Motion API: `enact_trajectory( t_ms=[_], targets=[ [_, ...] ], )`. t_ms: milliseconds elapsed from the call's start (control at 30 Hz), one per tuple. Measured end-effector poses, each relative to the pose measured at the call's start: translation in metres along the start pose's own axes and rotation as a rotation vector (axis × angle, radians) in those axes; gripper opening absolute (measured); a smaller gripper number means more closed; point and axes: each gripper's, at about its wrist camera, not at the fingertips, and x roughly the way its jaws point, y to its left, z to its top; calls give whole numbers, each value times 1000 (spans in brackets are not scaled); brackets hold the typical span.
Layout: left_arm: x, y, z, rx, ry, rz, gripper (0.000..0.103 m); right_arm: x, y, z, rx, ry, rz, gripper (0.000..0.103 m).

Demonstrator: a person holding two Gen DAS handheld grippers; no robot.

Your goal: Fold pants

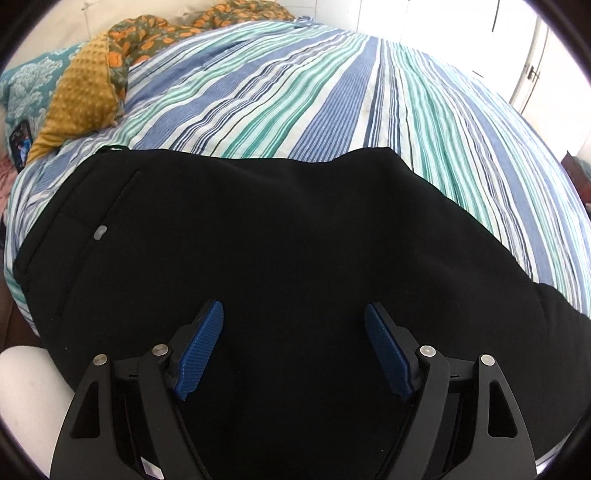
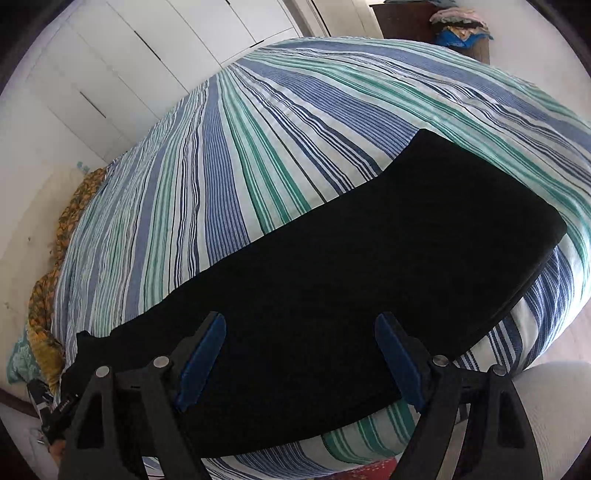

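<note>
Black pants [image 1: 258,240] lie flat on the striped bedspread [image 1: 332,92]. The left wrist view shows their waist end, with a pocket seam and a small grey tab at the left. My left gripper [image 1: 293,310] hovers over this part, open, its blue pads [image 1: 201,345] wide apart with only cloth beneath. In the right wrist view the legs of the pants [image 2: 369,251] run as one black band to the hem at the right. My right gripper [image 2: 300,321] is open above that band, and nothing sits between its blue pads [image 2: 201,356].
A mustard and orange-patterned blanket [image 1: 92,92] is bunched at the head of the bed beside a teal pillow [image 1: 29,85]. White wardrobe doors [image 2: 129,55] stand beyond the bed. A dark cabinet with piled clothes [image 2: 458,26] is at the far corner.
</note>
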Motion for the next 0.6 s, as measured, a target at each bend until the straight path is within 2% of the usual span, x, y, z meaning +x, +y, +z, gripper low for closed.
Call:
enact_trajectory(
  t_ms=[100, 600],
  targets=[
    [2, -4, -1, 6, 3, 9, 83, 0, -9, 0, 45, 0, 30, 83],
    [5, -5, -4, 29, -4, 27, 84, -5, -12, -1, 79, -9, 66, 83]
  ],
)
